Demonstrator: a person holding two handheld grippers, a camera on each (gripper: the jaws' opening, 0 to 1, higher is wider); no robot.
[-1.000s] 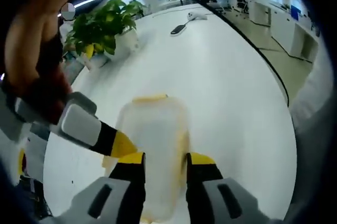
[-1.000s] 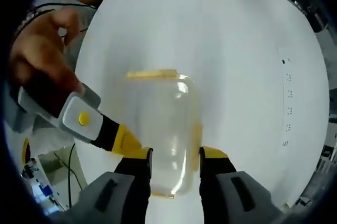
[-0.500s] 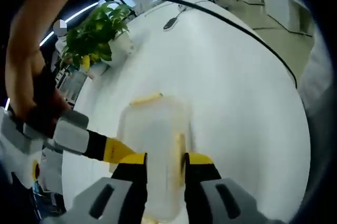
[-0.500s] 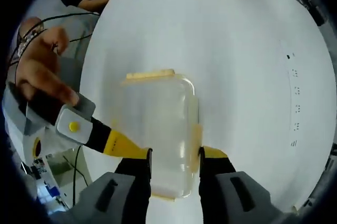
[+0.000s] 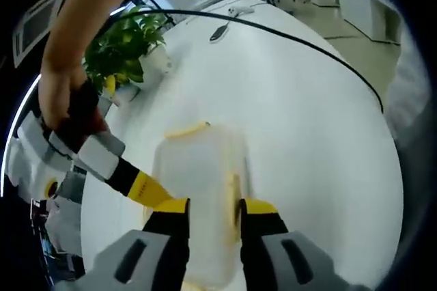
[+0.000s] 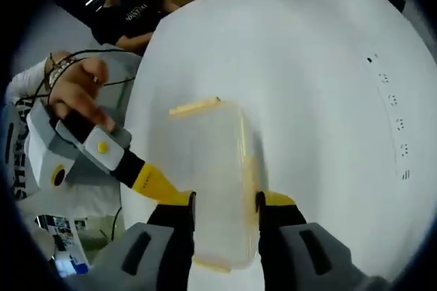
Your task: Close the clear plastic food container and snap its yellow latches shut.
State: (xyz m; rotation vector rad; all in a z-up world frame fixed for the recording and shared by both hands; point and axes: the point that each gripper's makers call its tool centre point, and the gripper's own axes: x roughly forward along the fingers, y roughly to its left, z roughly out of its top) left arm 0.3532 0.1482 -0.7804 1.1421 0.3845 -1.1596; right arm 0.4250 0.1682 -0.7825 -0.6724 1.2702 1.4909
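The clear plastic container (image 5: pixel 201 168) with its lid on lies along my left gripper (image 5: pixel 213 205), whose yellow-tipped jaws stand narrowly apart and pinch its near end. One yellow latch (image 5: pixel 188 129) shows at the far end, another (image 5: pixel 234 195) by the right jaw. In the right gripper view the same container (image 6: pixel 212 161) sits between the jaws of my right gripper (image 6: pixel 225 199), also narrowly apart on its near end, with the far latch (image 6: pixel 194 106) sticking out. In each view a yellow finger of the other gripper touches the near left corner (image 5: pixel 147 190) (image 6: pixel 153 183).
The round white table (image 5: pixel 307 134) (image 6: pixel 328 65) carries a potted plant (image 5: pixel 126 42), a black cable (image 5: pixel 307 45) and a small dark device (image 5: pixel 220 31) at the far side. A hand (image 6: pixel 78 89) holds the other gripper. A person in a dark shirt (image 6: pixel 130 14) sits beyond the table edge.
Both views have swung while the container stays fixed between the jaws. In the right gripper view it now looks tilted. The hand on the other gripper sits higher in both views.
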